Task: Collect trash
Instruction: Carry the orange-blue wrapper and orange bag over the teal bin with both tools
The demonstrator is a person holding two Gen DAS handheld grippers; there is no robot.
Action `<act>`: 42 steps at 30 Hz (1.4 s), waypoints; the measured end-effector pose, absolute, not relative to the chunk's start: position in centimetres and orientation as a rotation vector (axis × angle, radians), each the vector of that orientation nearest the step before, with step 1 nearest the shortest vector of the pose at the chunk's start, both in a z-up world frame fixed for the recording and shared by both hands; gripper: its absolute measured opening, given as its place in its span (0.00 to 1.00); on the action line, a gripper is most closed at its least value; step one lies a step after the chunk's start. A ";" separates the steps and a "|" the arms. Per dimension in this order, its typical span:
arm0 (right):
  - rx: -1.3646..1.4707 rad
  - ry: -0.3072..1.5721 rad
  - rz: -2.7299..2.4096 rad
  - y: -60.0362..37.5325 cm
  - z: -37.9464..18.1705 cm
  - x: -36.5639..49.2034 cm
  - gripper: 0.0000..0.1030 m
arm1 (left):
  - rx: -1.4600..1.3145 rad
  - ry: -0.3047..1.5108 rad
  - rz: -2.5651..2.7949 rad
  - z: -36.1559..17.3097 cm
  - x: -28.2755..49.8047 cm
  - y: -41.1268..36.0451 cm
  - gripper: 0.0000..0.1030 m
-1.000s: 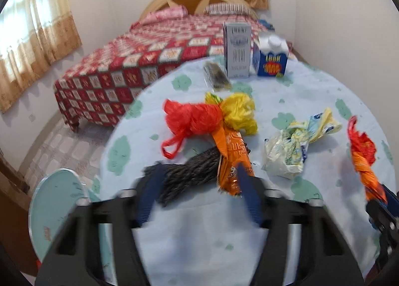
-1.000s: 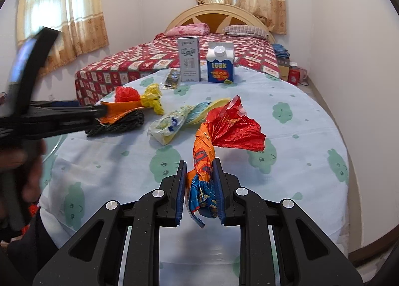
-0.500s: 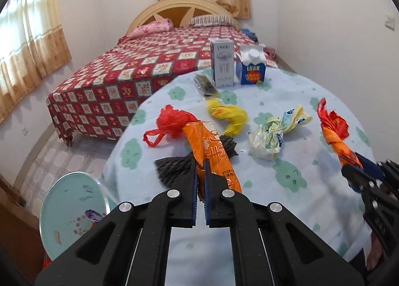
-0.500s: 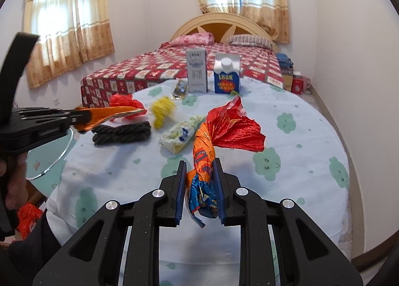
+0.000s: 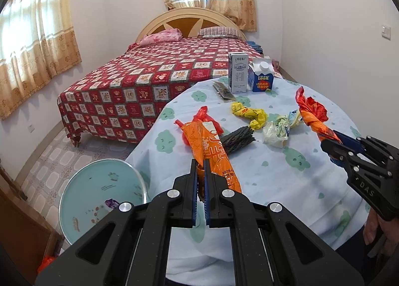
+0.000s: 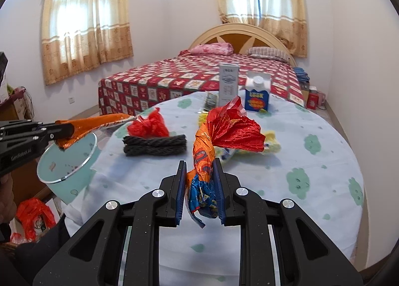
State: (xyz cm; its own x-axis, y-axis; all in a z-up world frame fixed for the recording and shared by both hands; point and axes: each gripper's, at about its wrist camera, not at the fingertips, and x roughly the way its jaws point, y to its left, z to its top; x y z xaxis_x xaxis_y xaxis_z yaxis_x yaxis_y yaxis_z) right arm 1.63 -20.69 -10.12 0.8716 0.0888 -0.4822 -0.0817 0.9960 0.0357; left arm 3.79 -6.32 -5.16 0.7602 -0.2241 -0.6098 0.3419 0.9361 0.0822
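Your table (image 5: pixel 274 174) fronts a bed. Left gripper (image 5: pixel 200 169) jaws clamp the orange wrapper (image 5: pixel 212 146); right gripper (image 6: pixel 199 174) jaws pinch the red wrapper (image 6: pixel 232 129). Swing toward the bin (image 5: pixel 99 186) at eight o'clock, probably below; release only above its rim.

The orange wrapper (image 5: pixel 210 151) is glossy plastic film; the red one (image 6: pixel 232 129) is crinkled, shiny foil. Both claws (image 5: pixel 200 181) (image 6: pixel 199 186) are matt black plastic with bright metal screws and ridged blue pads (image 6: pixel 180 191). Cloth covers the counter (image 5: pixel 286 181) — soft, matt, creased. The rope (image 6: pixel 154 145) looks rough, the cartons (image 5: pixel 238 75) smooth card.
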 end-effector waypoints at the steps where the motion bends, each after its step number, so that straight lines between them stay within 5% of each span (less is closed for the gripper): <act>1: 0.013 0.502 0.093 -20.4 -10.0 1.7 0.21 | 0.198 0.626 -0.300 -5.0 3.6 -5.9 0.04; 42: -0.169 0.468 0.333 -7.0 -8.8 6.4 0.21 | 0.118 0.631 -0.026 -5.5 3.6 8.5 0.04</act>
State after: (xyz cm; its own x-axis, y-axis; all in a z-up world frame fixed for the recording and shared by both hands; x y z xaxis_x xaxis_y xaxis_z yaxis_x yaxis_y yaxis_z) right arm 6.40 -6.99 -8.85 0.8402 0.2749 -0.4675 -0.3517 0.9323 -0.0839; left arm 3.59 8.52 -5.54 0.8073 0.0119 -0.5901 0.0600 0.9929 0.1022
